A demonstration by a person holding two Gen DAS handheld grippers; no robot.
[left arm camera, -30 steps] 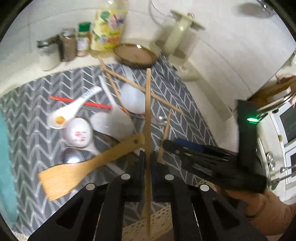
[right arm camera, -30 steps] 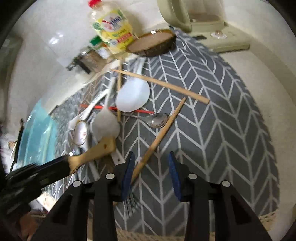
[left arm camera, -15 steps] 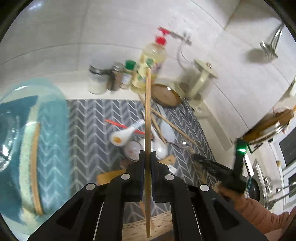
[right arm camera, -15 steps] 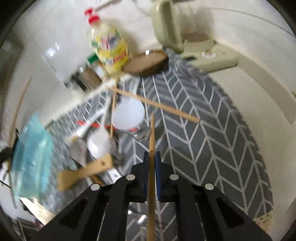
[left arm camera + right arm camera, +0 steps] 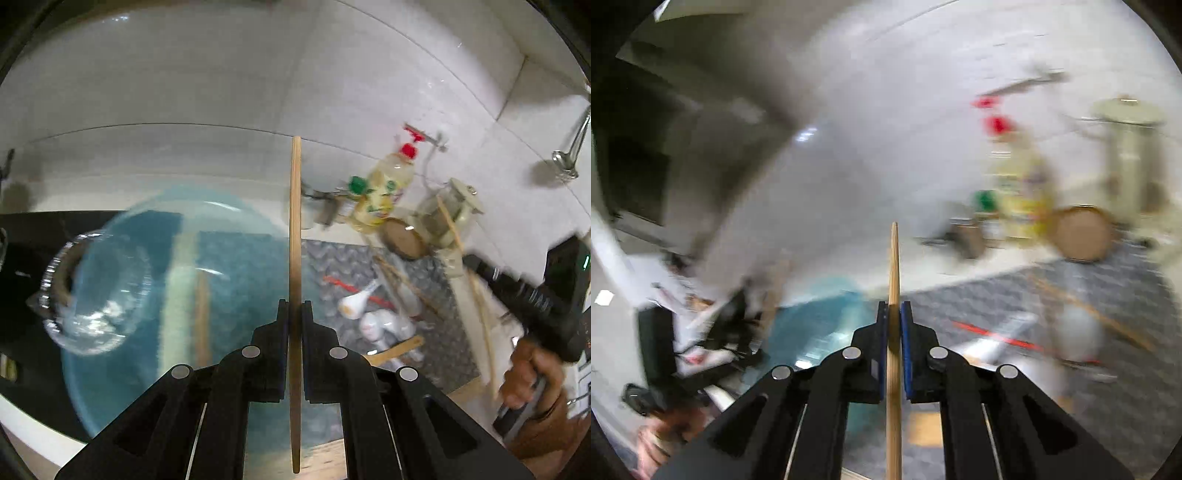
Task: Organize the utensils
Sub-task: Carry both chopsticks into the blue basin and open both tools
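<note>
- Now your left gripper point(image 5: 294, 314) is clamped on a wooden chopstick point(image 5: 295, 236); the stick runs straight along the fingers, its far end pointing up and away toward the tiled wall, its near end passing back between the jaws.
- Your right gripper point(image 5: 894, 314) likewise pinches a second chopstick point(image 5: 894, 266), also aligned with its fingers; this view is heavily blurred.
- The blue-tinted clear bowl point(image 5: 110, 280) lies below and to the left of the left-hand stick, off the left edge of the grey chevron mat point(image 5: 436, 332); one wooden stick point(image 5: 201, 317) appears to lie in it already.
- Judged from this, the bowl is the likely destination, and your left gripper is the nearer: the stick's long axis must tip down and leftward to enter the bowl.
- Spoons point(image 5: 356, 301), a red stick point(image 5: 354, 291) and a wooden spatula point(image 5: 397, 350) are on the mat, well to the right.
</note>
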